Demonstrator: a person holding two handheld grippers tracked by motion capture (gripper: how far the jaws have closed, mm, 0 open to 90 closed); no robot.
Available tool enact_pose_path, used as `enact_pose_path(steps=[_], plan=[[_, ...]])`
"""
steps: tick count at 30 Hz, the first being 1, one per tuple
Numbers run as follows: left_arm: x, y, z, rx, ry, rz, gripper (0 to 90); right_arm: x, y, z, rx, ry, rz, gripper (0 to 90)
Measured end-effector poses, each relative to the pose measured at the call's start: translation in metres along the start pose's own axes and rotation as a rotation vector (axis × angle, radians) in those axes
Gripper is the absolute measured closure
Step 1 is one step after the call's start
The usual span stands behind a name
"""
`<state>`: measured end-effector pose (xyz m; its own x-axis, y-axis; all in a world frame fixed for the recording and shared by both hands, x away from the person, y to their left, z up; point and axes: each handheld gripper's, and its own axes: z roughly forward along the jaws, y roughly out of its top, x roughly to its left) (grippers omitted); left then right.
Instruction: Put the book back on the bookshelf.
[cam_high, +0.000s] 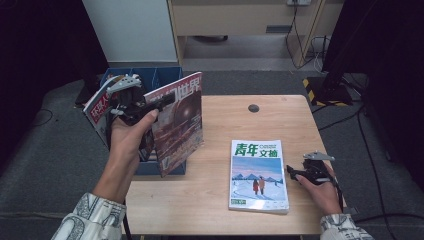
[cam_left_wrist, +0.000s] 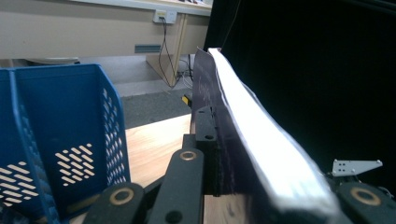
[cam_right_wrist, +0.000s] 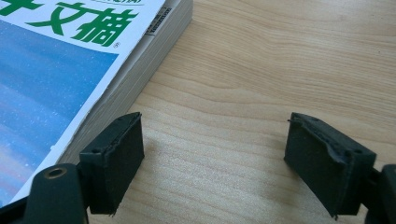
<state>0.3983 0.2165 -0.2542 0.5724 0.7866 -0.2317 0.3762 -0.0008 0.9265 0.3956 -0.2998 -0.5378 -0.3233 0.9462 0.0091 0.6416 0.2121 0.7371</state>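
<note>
A dark magazine (cam_high: 177, 125) is held upright, long axis vertical, above the blue bin (cam_high: 167, 74) at the counter's (cam_high: 225, 125) left edge, pinched by the raised left gripper (cam_high: 160, 102). Rightward, a blue magazine (cam_high: 258, 175) lies flat; bare counter surrounds it. The right gripper (cam_high: 291, 172) rests low beside it, fingers (cam_right_wrist: 114, 161) wide, empty.

Big green characters 青年文摘 run across the top of the magazine (cam_high: 259, 175) lying flat on the table, above its snowy cover picture; the right gripper view catches the 文摘 part close up. A small green mark at that cover's lower left corner is too tiny to read. The dark red magazine (cam_high: 177, 122) held upright carries pale characters 世界 along its top edge. A red-and-white magazine (cam_high: 99, 106) in the blue box shows white characters, unreadable here.
</note>
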Motion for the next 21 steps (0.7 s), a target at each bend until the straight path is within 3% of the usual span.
enact_pose_path(steps=[21], plan=[[0.024,0.004,-0.025,-0.04,0.073,-0.035,83.8,0.0,0.0,0.0,0.0,0.002,0.003,19.5]])
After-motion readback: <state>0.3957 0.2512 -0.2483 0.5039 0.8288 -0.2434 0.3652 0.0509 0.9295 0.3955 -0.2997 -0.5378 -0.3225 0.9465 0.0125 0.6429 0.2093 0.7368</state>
